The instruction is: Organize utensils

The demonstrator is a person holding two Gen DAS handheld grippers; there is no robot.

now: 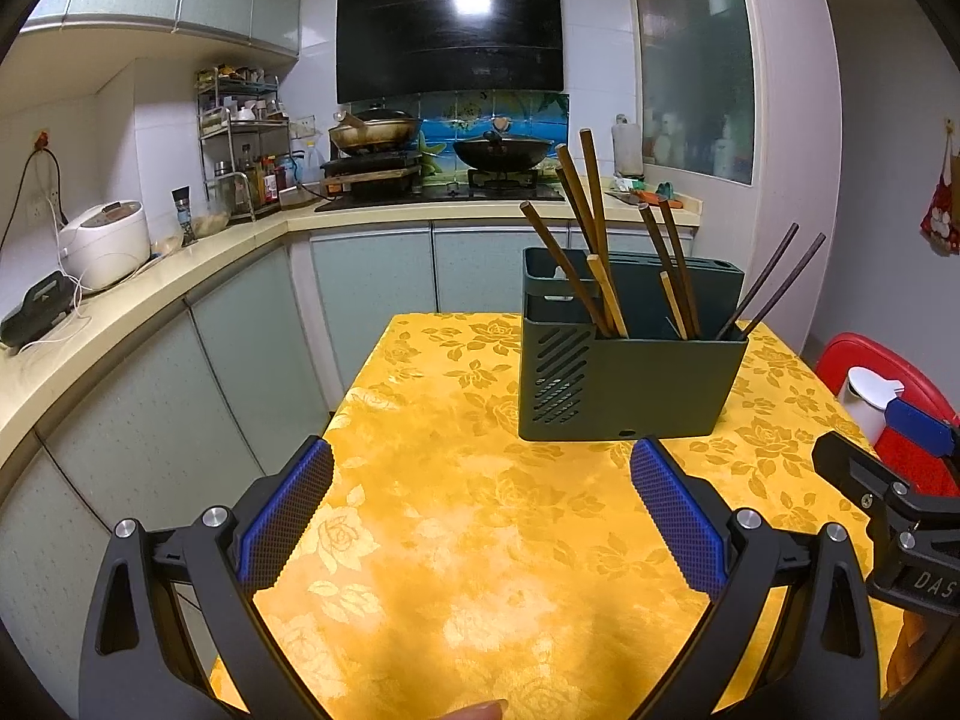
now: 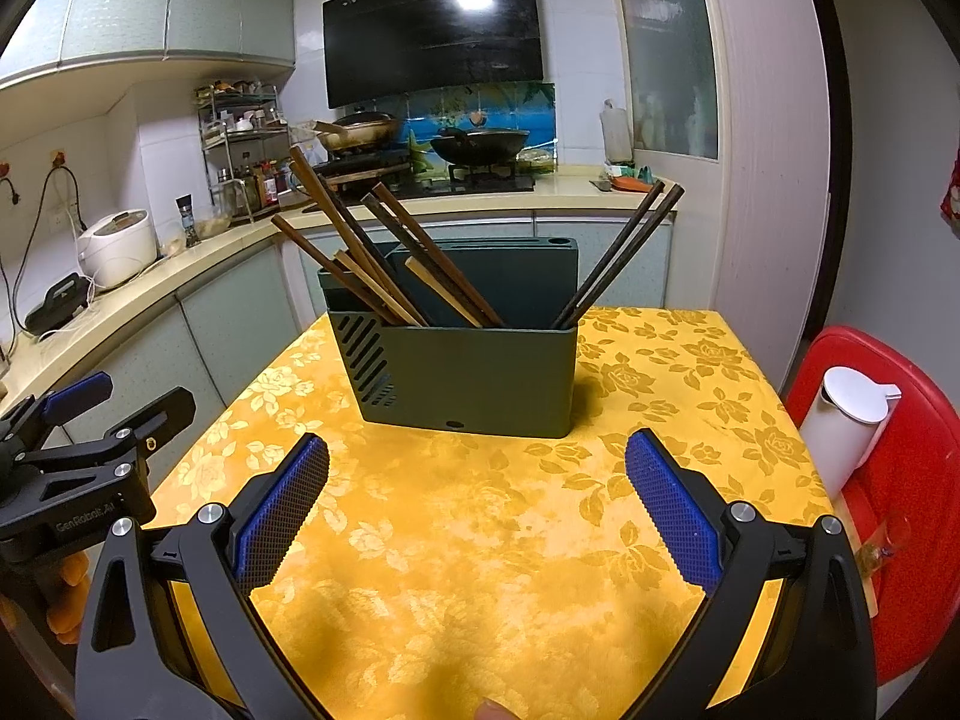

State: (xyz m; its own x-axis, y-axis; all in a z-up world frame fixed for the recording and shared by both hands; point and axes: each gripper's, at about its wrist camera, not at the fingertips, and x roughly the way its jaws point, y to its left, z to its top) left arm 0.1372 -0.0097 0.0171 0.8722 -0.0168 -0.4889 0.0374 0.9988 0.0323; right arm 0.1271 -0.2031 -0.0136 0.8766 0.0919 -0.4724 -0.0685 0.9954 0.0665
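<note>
A dark green utensil holder [image 1: 630, 384] [image 2: 474, 378] stands upright on the yellow flowered tablecloth [image 1: 480, 540] [image 2: 480, 540]. Several brown wooden chopsticks [image 1: 594, 228] [image 2: 360, 258] lean out of its left and middle compartments. Two dark chopsticks [image 1: 774, 282] [image 2: 618, 252] lean to the right from its right compartment. My left gripper [image 1: 480, 468] is open and empty, a short way in front of the holder. My right gripper [image 2: 477, 462] is open and empty too, just in front of the holder. Each gripper shows at the edge of the other's view.
A red stool [image 2: 900, 480] with a white lidded jug [image 2: 852, 420] stands right of the table. A kitchen counter [image 1: 150, 294] with a rice cooker [image 1: 105, 243] runs along the left and back. Woks sit on the stove [image 1: 432, 180] behind.
</note>
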